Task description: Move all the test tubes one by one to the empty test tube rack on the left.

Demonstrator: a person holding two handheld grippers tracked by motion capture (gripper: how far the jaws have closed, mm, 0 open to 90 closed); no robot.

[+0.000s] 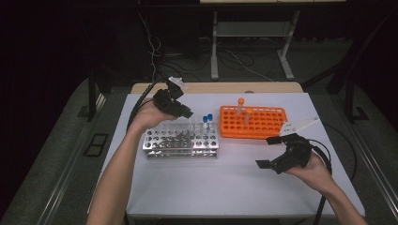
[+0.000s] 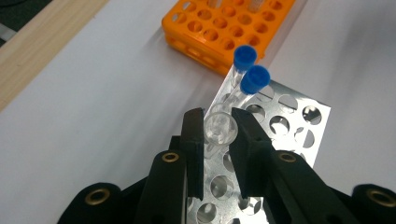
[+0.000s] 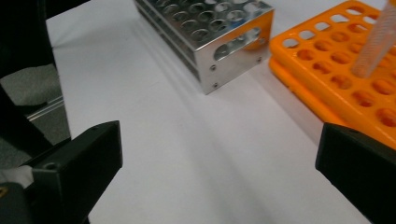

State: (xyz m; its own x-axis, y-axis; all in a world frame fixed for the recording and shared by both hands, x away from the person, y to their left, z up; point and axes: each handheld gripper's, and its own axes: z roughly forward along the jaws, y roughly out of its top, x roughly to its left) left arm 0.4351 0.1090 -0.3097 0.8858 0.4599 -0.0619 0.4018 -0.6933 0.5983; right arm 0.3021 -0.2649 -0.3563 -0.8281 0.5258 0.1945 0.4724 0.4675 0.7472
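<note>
Clear tube clamped above the metal rack

The left hand-held gripper (image 2: 218, 128) is clamped on an uncapped clear tube (image 2: 219, 127) over the metal rack (image 2: 299, 126), just beside the rack's two blue-capped tubes (image 2: 250, 74). The right hand-held gripper (image 1: 268, 152), jaws wide apart and empty, hovers over the table (image 1: 234, 183) near the rack's right end, in front of the orange rack (image 1: 253, 123).

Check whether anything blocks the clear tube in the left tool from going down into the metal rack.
Nothing visible does. The left tool is shut on the uncapped clear tube over open holes of the metal rack. Two blue-capped tubes stand just beyond it, beside its path rather than under it.
</note>
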